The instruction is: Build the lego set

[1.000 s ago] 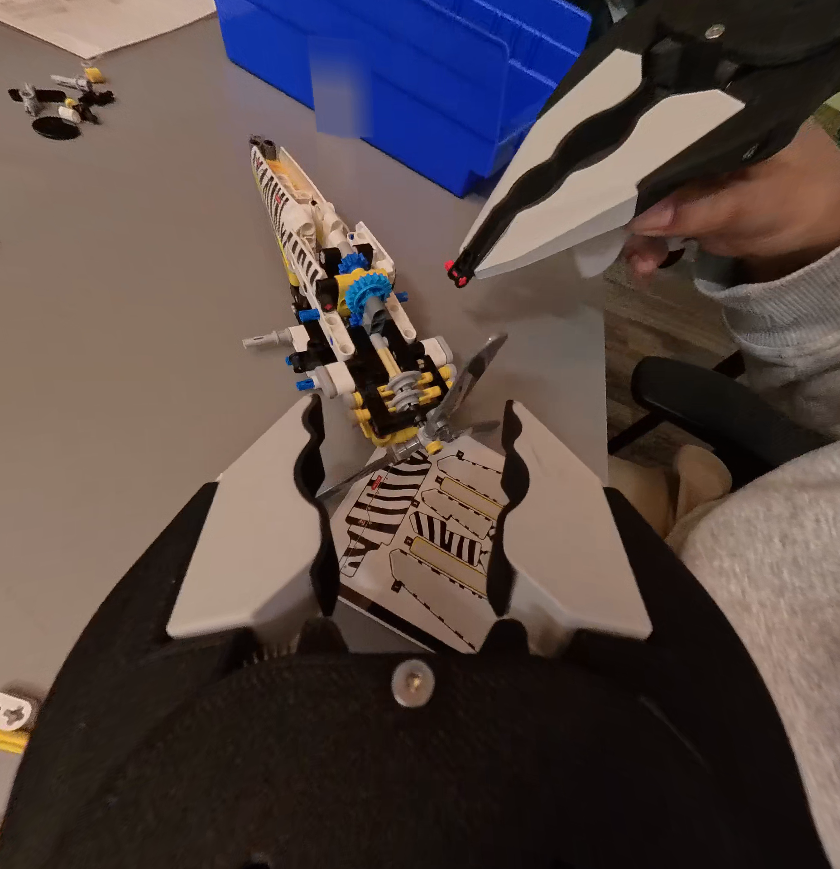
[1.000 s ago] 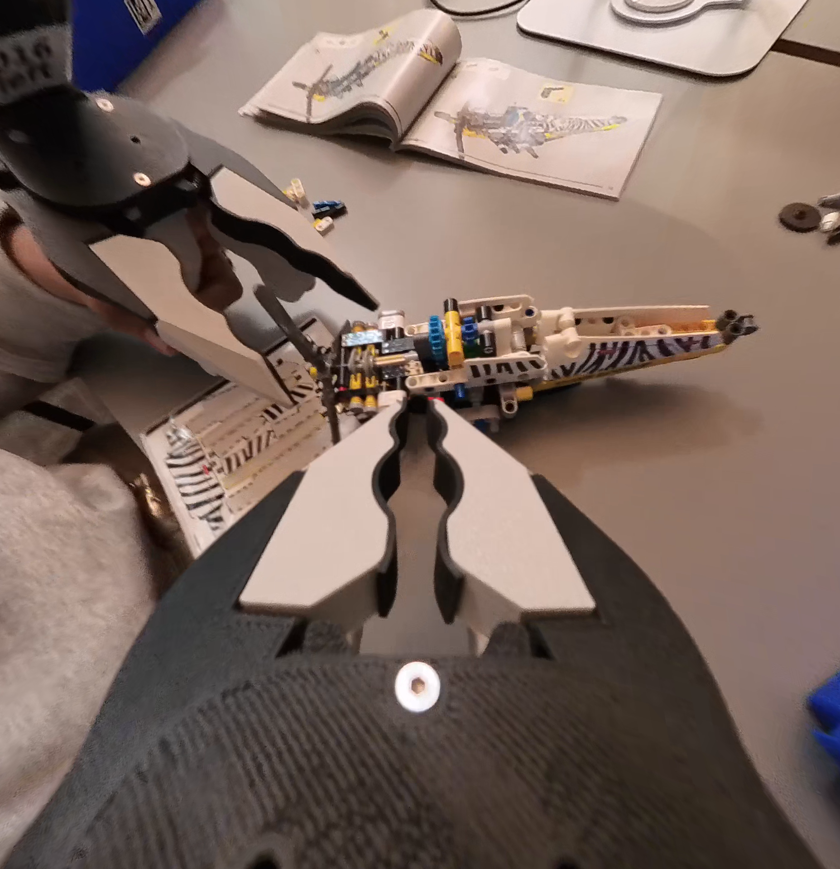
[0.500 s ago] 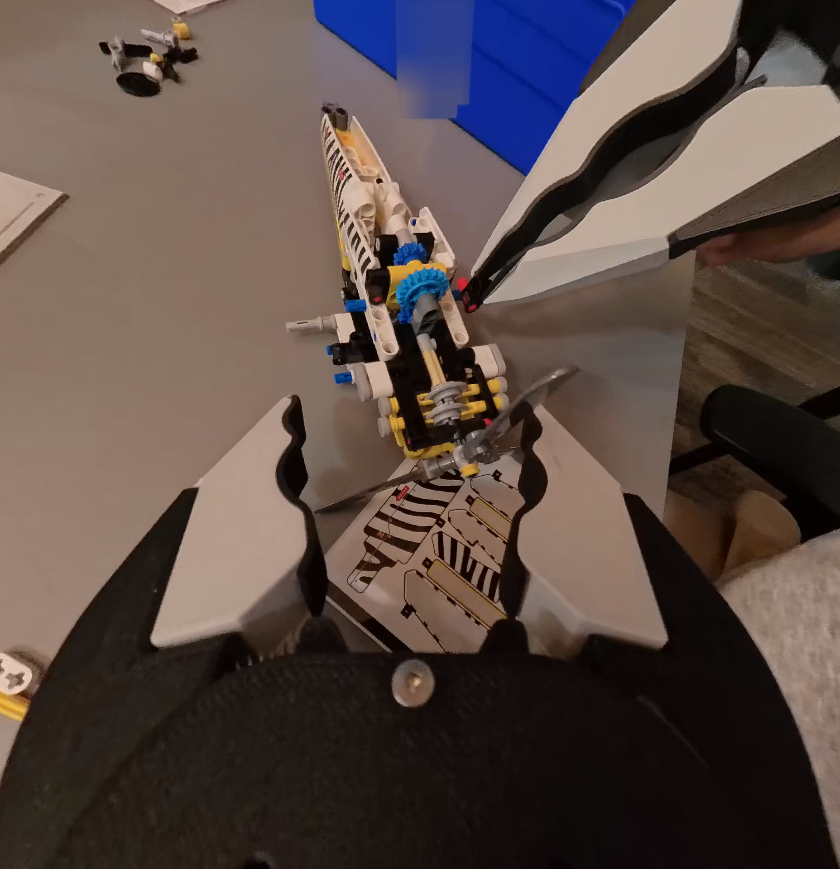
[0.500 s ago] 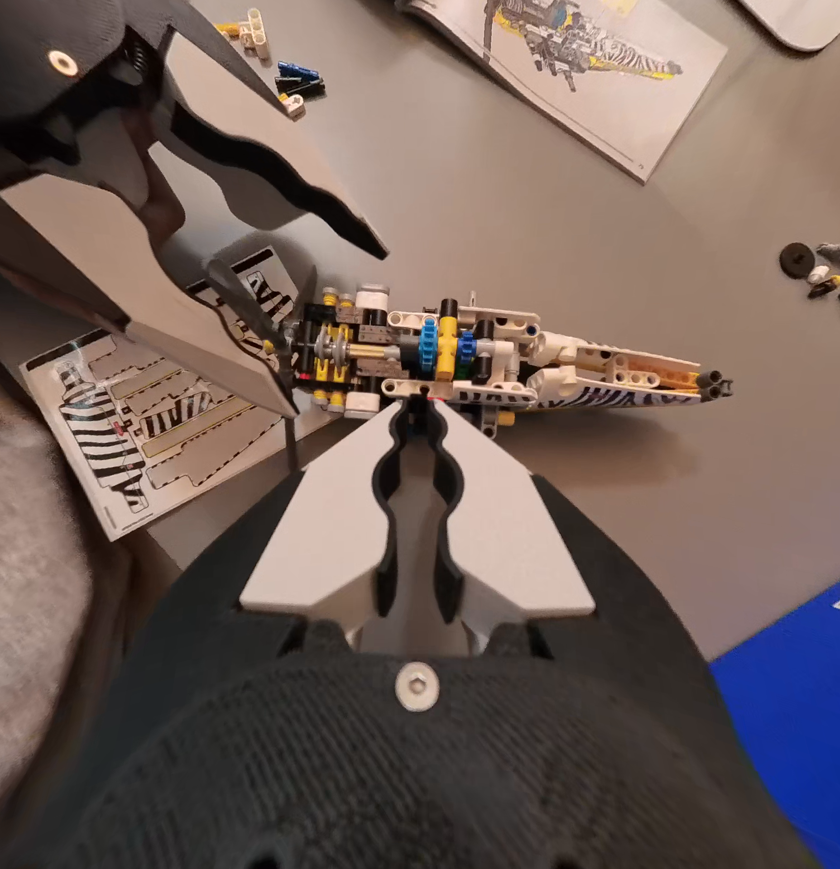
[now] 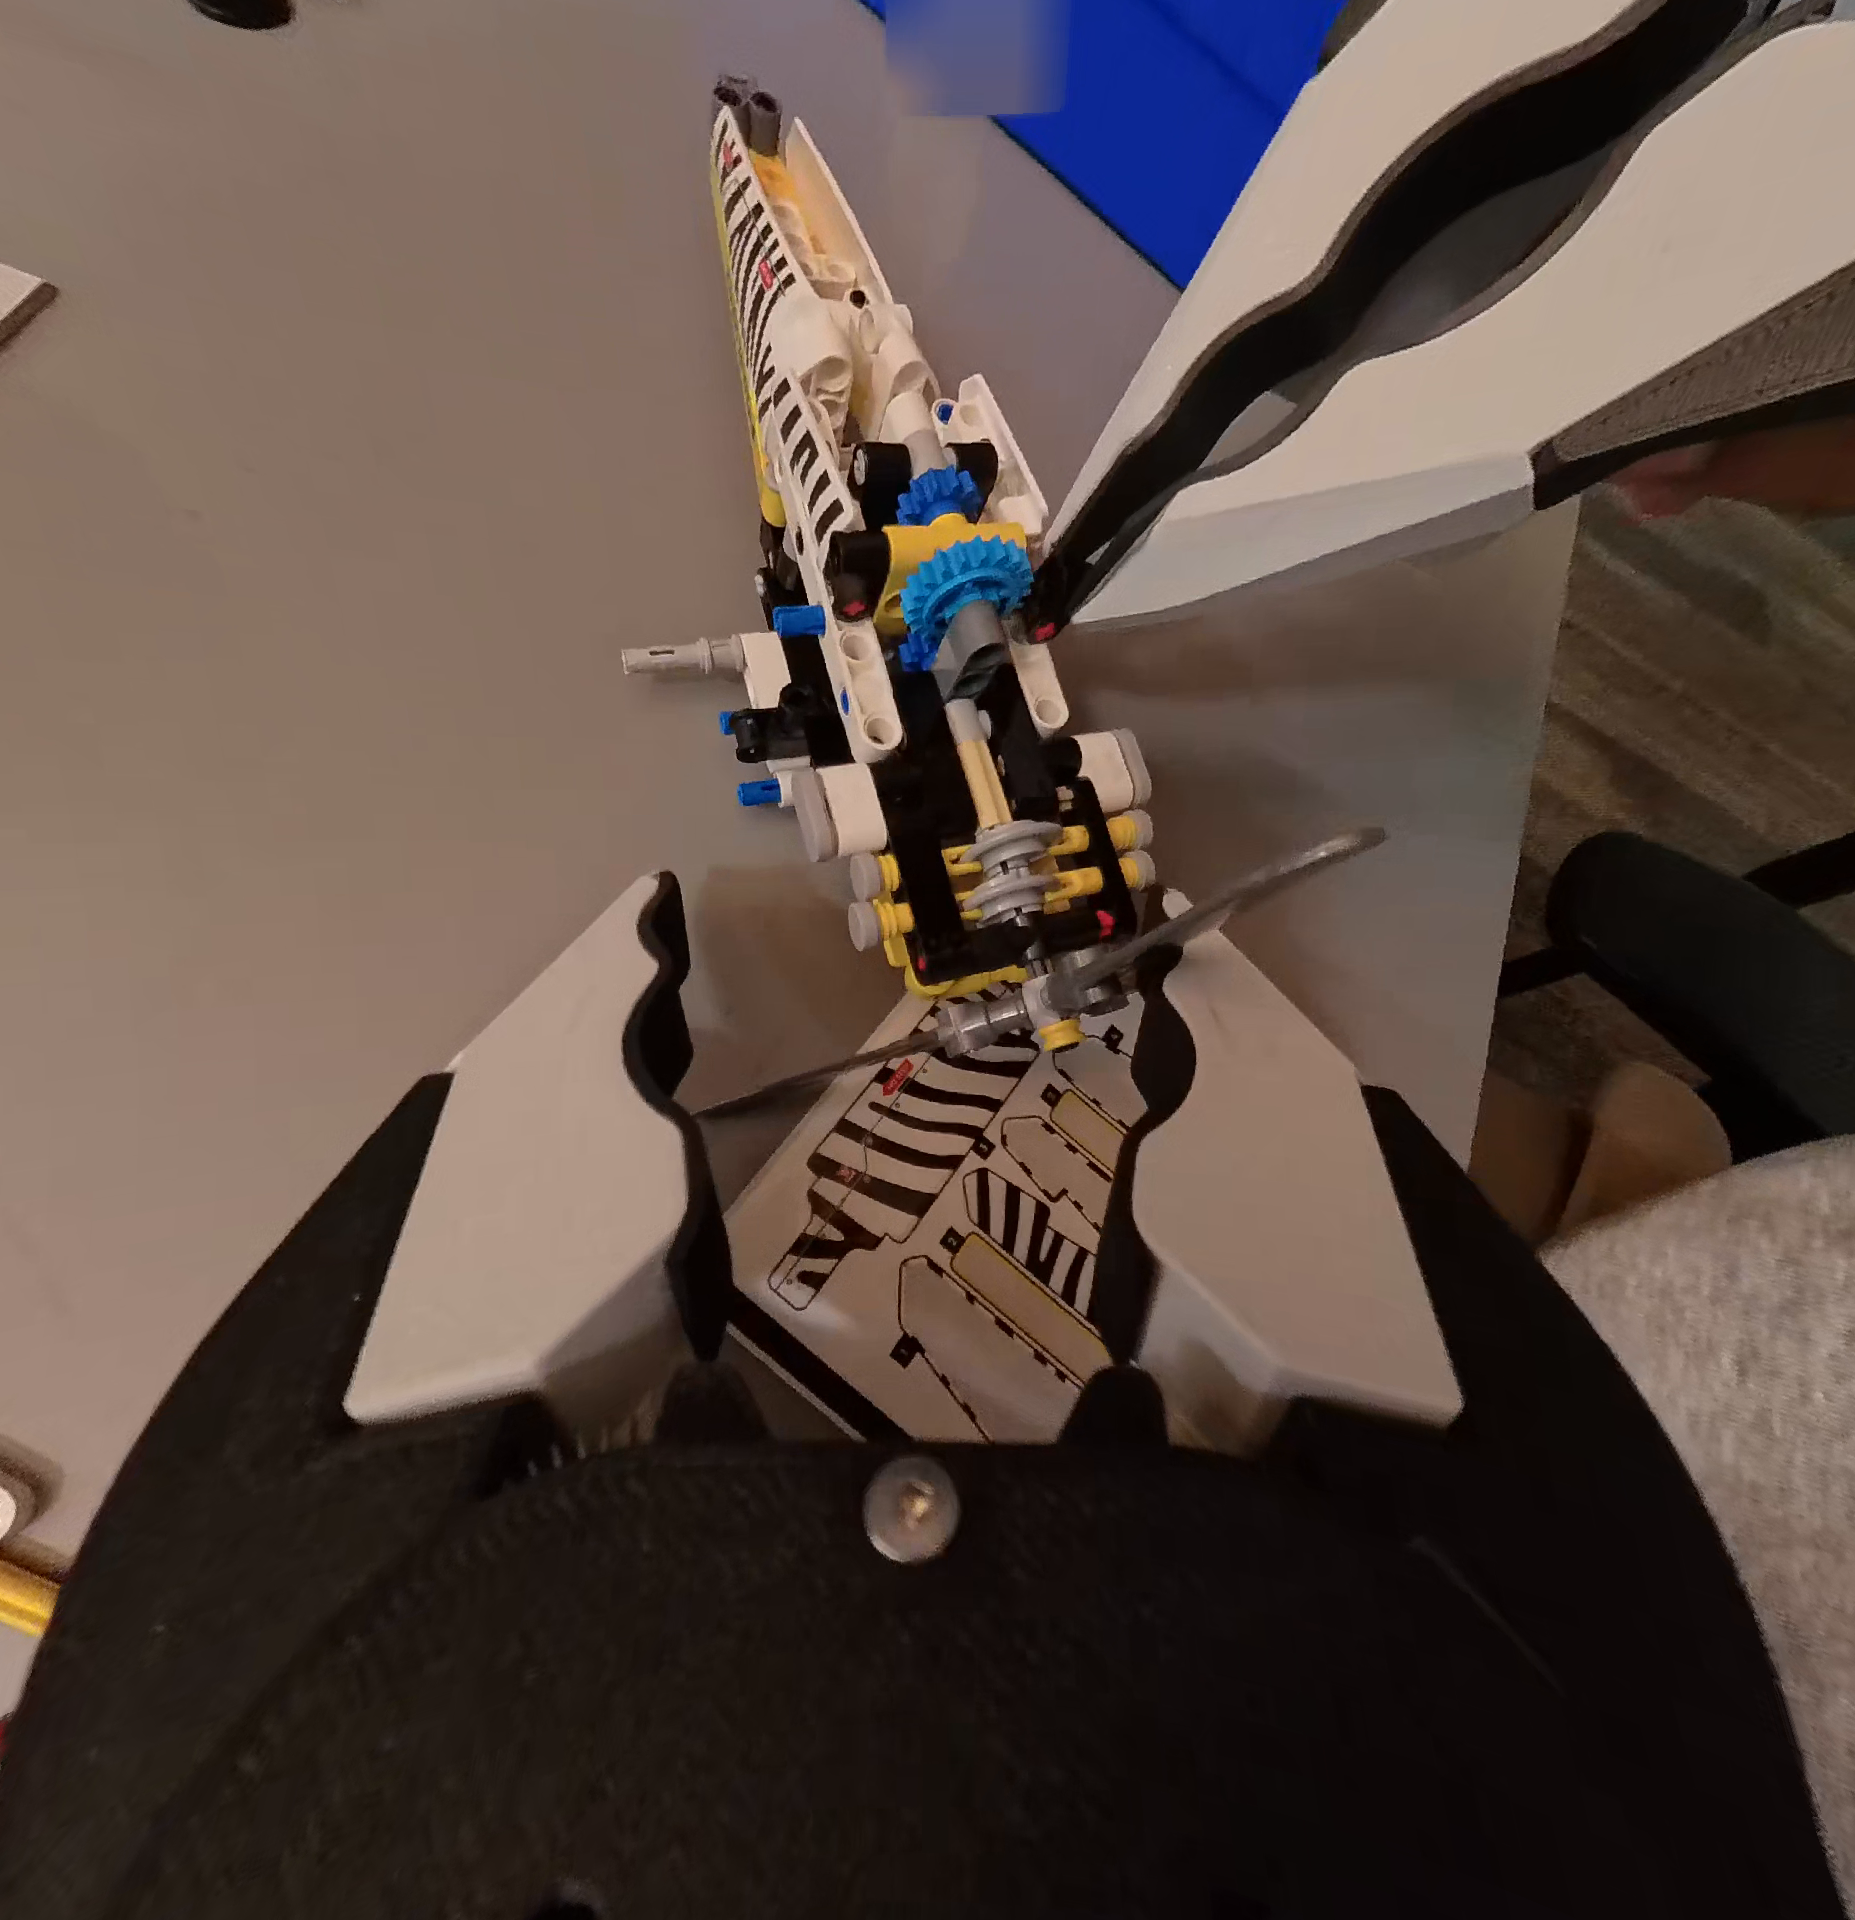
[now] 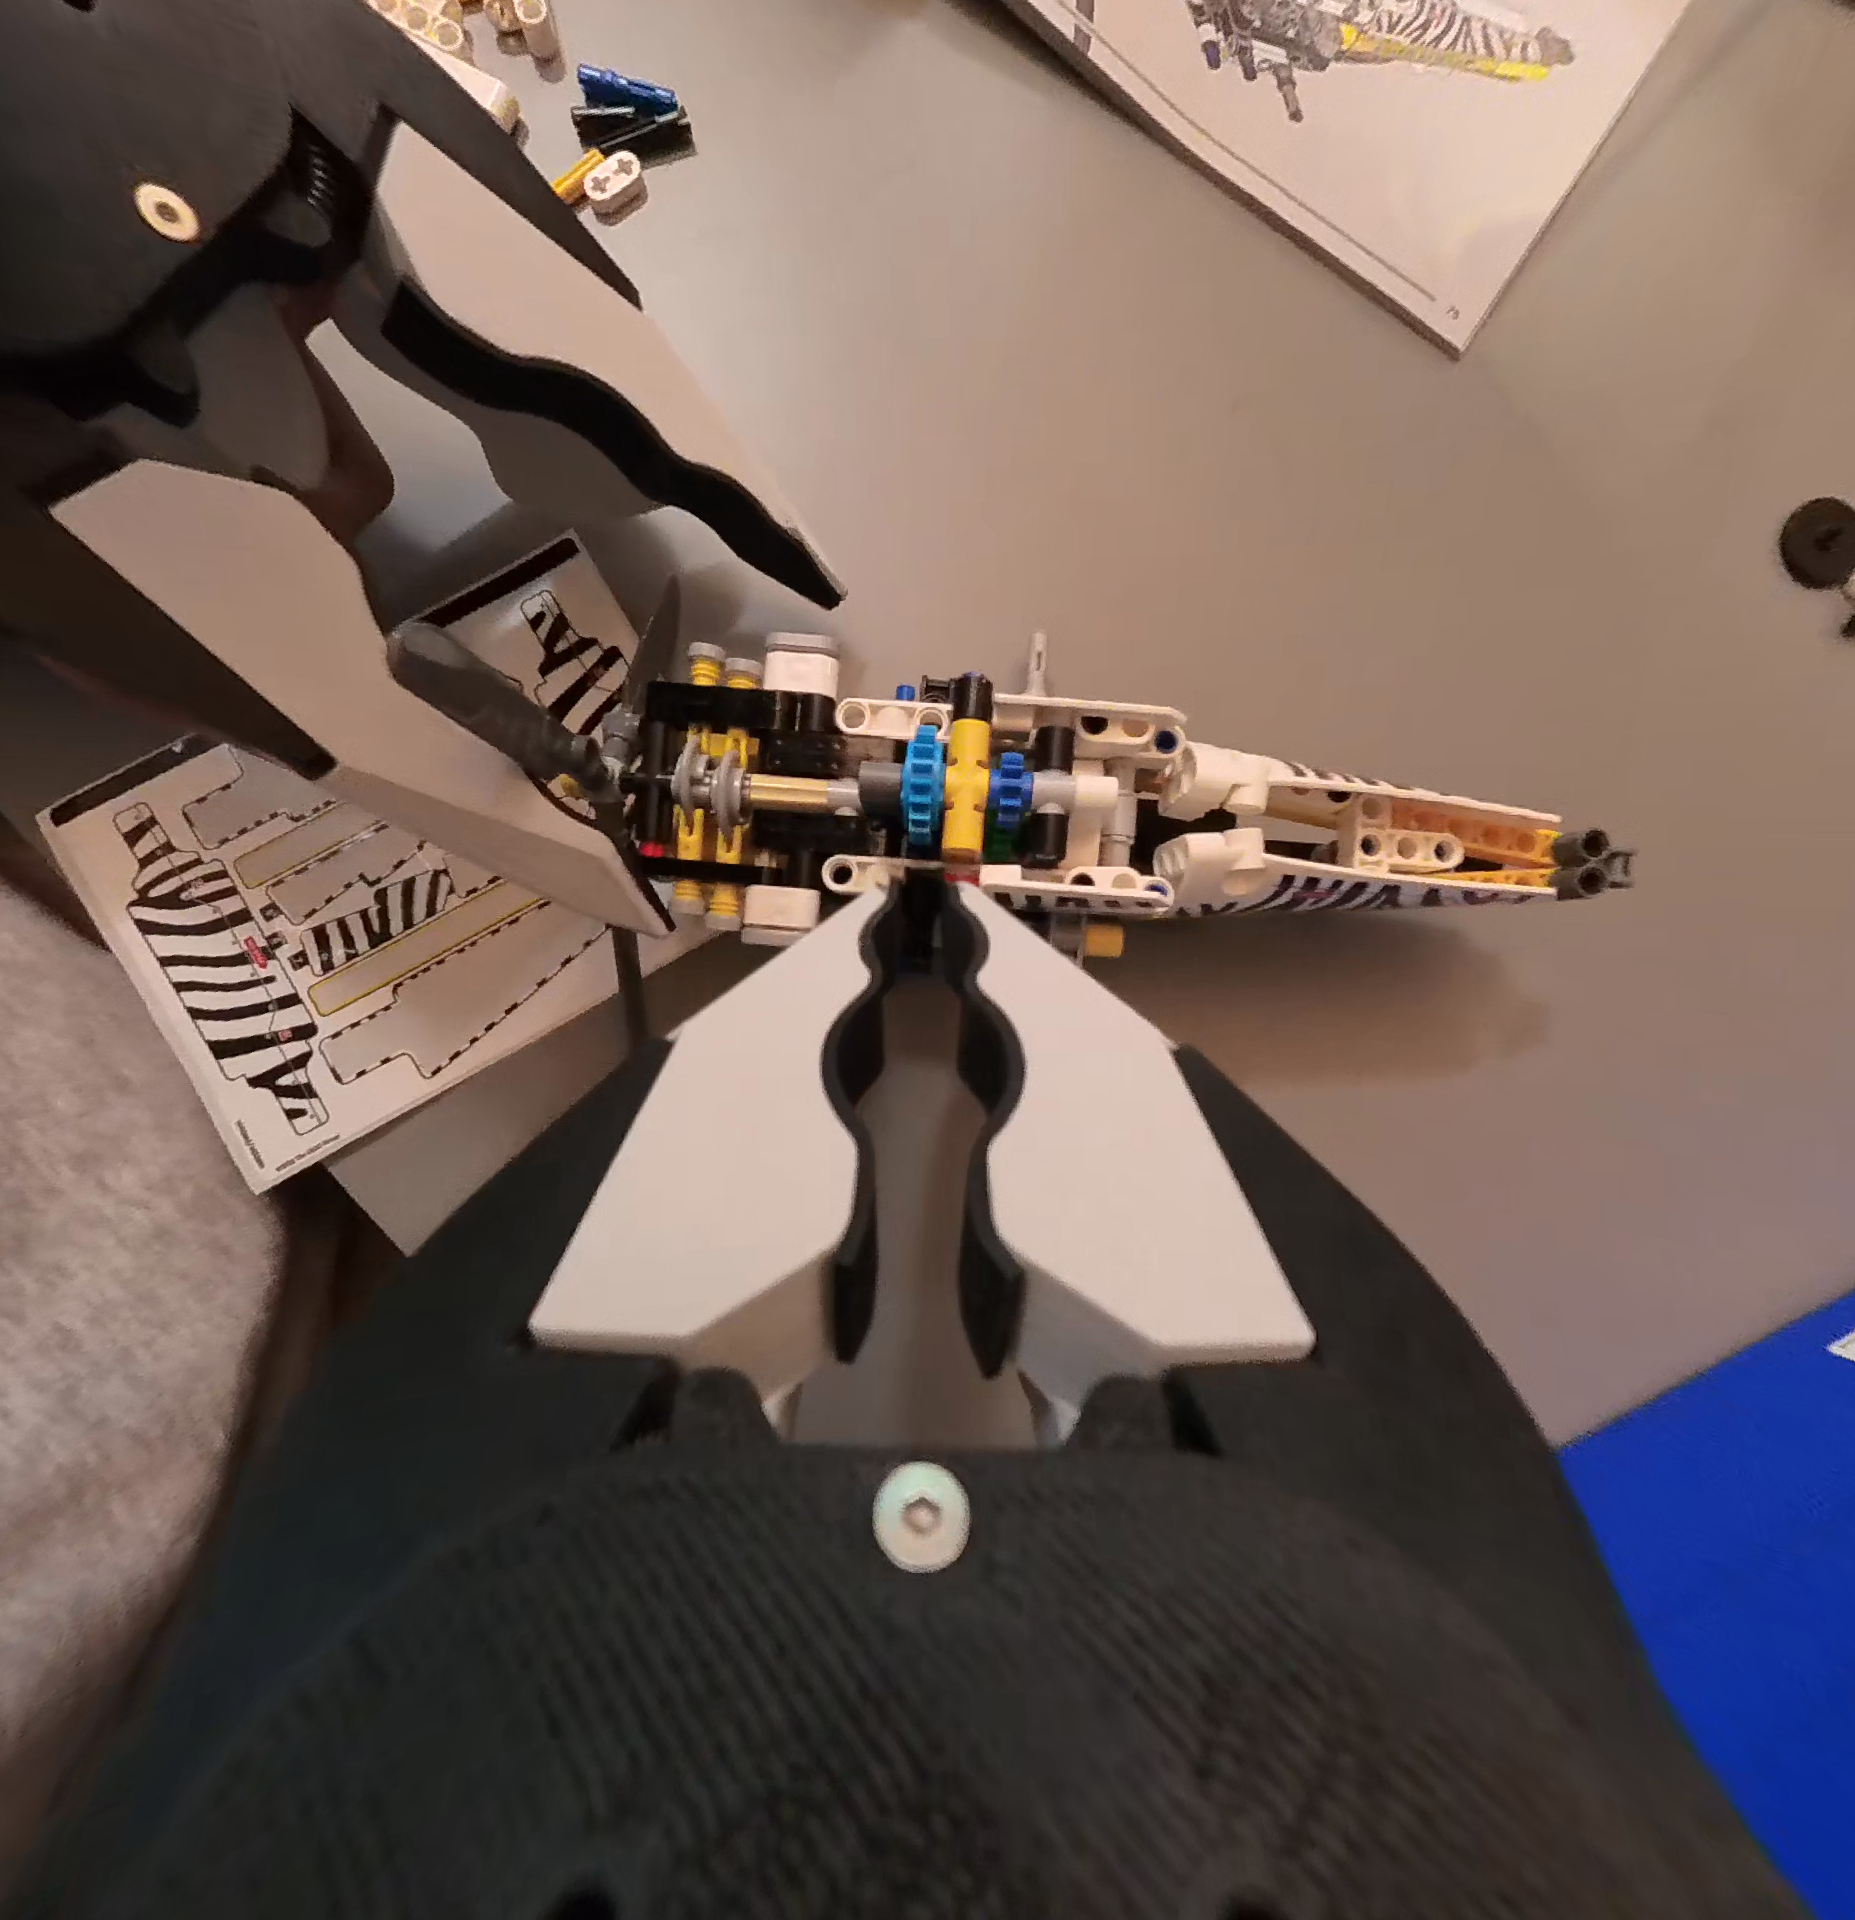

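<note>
The long white, black and yellow zebra-striped lego model (image 5: 902, 665) lies on the grey table, also seen in the right wrist view (image 6: 1110, 790). Its grey propeller (image 5: 1255, 873) is at the near nose end, over a zebra sticker sheet (image 5: 954, 1195). My left gripper (image 5: 918, 925) is open, with its jaws on either side of the nose and propeller. It also shows in the right wrist view (image 6: 741, 753). My right gripper (image 6: 918, 904) is shut on a small black and red pin (image 6: 918, 920). It presses the pin against the model's side beside the blue gears, as the left wrist view (image 5: 1048, 623) shows.
A blue bin (image 5: 1110, 156) stands beyond the model. An open instruction booklet (image 6: 1370, 135), loose small parts (image 6: 611, 135) and a black wheel (image 6: 1822, 540) lie around. The table edge (image 5: 1525, 831) runs close on the right, with a chair (image 5: 1733, 987) beyond it. Some 6 centimeters of space lies between my two pairs of fingers. From either gripper's tips it is about 25 centimeters to the black wheel (image 6: 1822, 540).
Both grippers have closed in on the model. The right gripper brought the pin from mid-air to the model's side. The left gripper's open jaws moved forward around the nose.
</note>
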`<state>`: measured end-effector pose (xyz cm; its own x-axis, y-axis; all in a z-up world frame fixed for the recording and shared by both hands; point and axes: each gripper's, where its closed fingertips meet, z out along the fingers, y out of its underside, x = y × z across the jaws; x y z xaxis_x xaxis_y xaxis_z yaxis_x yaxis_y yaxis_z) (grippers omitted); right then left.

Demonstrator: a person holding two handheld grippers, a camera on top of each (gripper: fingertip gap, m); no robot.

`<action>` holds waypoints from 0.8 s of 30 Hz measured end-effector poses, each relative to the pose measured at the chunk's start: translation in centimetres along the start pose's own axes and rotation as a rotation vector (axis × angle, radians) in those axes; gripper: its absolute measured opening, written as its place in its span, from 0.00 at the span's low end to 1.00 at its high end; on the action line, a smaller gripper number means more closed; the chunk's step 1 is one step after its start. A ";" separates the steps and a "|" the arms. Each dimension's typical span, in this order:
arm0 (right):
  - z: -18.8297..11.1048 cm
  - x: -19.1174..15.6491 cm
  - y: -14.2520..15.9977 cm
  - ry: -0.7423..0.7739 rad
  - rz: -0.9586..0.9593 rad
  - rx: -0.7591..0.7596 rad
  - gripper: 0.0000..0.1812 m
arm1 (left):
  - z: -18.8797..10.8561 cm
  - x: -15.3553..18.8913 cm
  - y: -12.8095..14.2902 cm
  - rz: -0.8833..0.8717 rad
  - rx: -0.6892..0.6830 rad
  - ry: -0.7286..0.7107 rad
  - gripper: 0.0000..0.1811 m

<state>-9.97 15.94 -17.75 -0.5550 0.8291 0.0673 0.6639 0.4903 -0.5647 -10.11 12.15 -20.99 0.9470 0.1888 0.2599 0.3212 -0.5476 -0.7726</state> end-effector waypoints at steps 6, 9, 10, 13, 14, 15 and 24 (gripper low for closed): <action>0.0 0.1 0.0 0.009 0.006 -0.011 0.03 | 0.1 0.0 0.2 -0.010 -0.014 0.009 0.45; 0.0 0.1 0.0 0.018 0.014 -0.023 0.03 | 0.2 0.1 0.3 -0.003 -0.021 0.008 0.45; 0.0 0.1 0.0 0.022 0.013 -0.028 0.03 | 0.2 0.1 0.3 -0.003 -0.022 0.009 0.45; 0.0 0.2 0.0 0.037 -0.001 -0.042 0.03 | 0.2 0.0 0.3 -0.009 -0.022 0.013 0.45; 0.0 0.2 -0.1 0.041 -0.006 -0.045 0.03 | 0.2 0.0 0.3 -0.013 -0.021 0.015 0.45; 0.0 0.2 -0.1 0.044 -0.010 -0.048 0.03 | 0.2 0.0 0.3 -0.016 -0.021 0.017 0.45; 0.0 0.3 0.0 0.053 -0.022 -0.071 0.03 | 0.2 -0.1 0.3 -0.028 -0.018 0.023 0.45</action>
<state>-10.17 16.16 -17.72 -0.5434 0.8303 0.1237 0.6870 0.5246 -0.5028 -10.10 12.17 -21.34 0.9373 0.1857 0.2951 0.3478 -0.5571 -0.7541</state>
